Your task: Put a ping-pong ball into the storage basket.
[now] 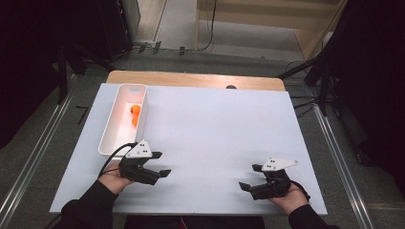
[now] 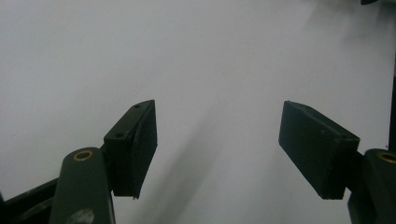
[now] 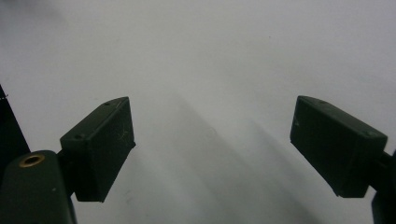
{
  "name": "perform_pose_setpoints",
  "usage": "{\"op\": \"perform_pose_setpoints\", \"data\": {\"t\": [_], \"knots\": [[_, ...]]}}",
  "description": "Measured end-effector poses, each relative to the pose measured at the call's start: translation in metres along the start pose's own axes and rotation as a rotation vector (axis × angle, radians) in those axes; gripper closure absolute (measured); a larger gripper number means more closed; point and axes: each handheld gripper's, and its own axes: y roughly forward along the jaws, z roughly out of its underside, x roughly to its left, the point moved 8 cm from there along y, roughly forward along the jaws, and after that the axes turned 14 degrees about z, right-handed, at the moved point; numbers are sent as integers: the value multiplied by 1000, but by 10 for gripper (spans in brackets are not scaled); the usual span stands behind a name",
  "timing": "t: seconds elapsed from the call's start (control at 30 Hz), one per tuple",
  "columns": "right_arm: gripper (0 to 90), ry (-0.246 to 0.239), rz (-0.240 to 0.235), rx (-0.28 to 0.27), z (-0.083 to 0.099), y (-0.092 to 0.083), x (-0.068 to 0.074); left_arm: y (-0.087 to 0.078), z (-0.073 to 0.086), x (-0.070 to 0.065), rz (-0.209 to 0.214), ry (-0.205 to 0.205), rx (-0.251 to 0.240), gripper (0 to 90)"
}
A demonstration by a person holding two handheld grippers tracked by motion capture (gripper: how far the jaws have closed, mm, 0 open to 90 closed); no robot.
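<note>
A white rectangular bin [image 1: 111, 131] stands at the left of the white table sheet [image 1: 210, 129], with orange balls [image 1: 135, 110] inside. My left gripper [image 1: 160, 164] rests just in front of the bin's near end, pointing right, jaws apart with nothing between them. The left gripper view shows that gripper [image 2: 217, 144] over bare white surface. My right gripper [image 1: 250, 177] lies near the front right of the sheet, pointing left, also open and empty. In the right gripper view the gripper [image 3: 212, 147] spans plain white sheet.
A wooden tabletop edge [image 1: 196, 78] shows behind the sheet, with a small dark spot [image 1: 231, 87] on it. Dark stands and cables flank the table on both sides. The sheet's front edge lies close under both hands.
</note>
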Motion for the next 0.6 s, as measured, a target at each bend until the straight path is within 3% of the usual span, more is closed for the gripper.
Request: {"op": "perform_pose_setpoints", "data": {"t": [0.6], "knots": [[122,7,3,7,1,0,0,-9,17,-2,12,-12,30,283]]}}
